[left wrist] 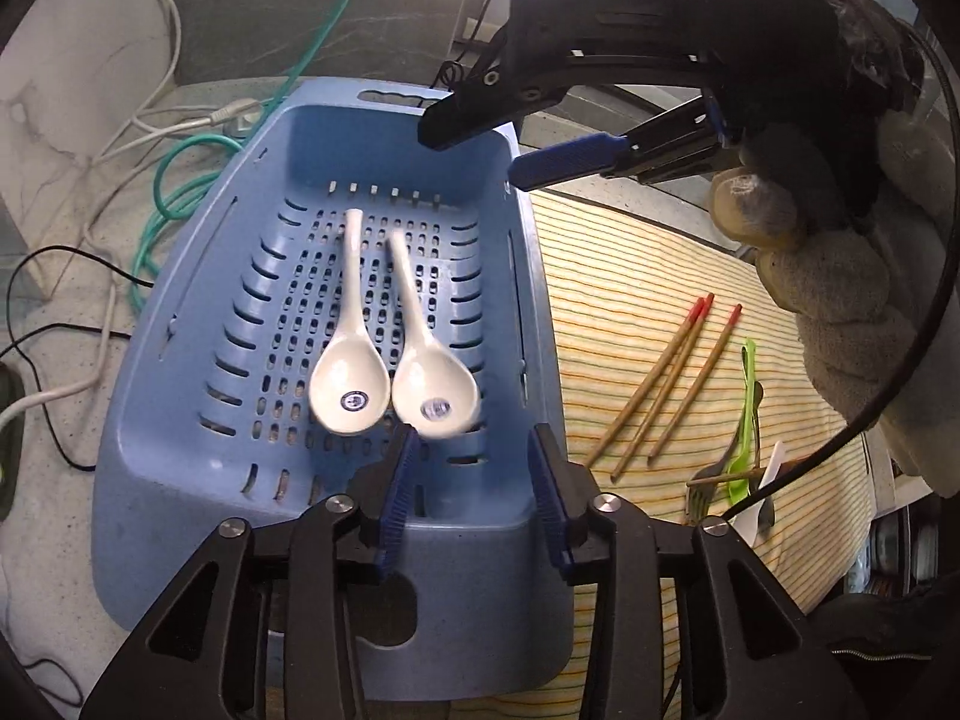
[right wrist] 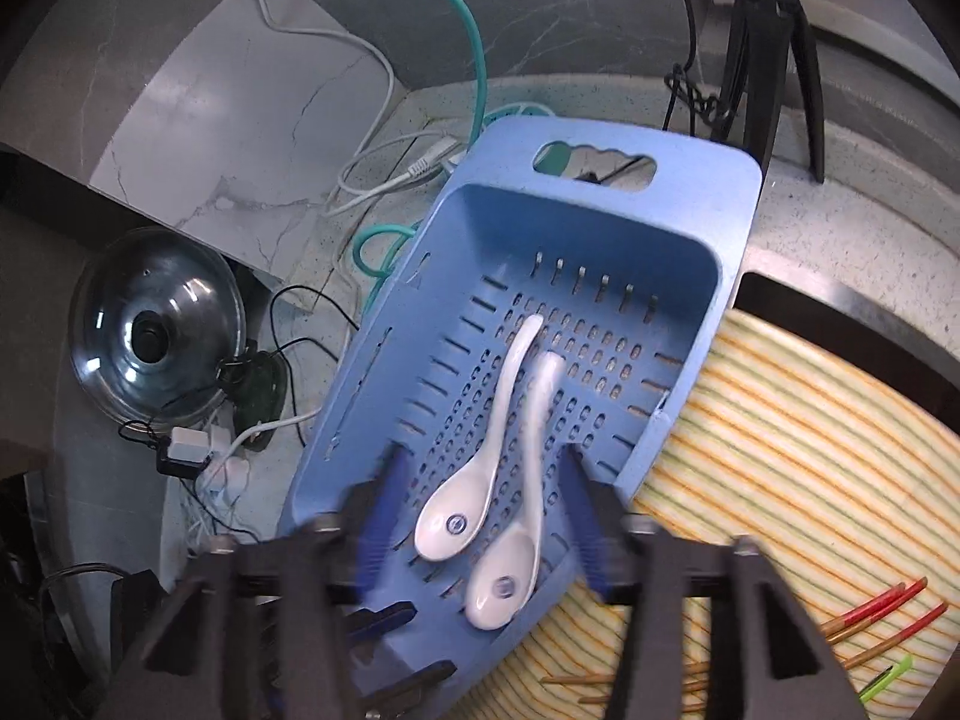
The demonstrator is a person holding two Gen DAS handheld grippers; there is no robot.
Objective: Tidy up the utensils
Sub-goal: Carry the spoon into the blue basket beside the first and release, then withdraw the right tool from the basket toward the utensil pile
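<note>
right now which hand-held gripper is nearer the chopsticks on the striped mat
Probably the left. The left hand-held gripper hangs over the basket's near end, beside the chopsticks. The right hand-held gripper hangs over the basket's far corner, farther up the mat.

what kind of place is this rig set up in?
Probably a home kitchen counter: a speckled stone worktop, a blue perforated drain basket holding two ceramic soup spoons, and a glass pot lid at the side. Chopsticks lie on a striped mat.
</note>
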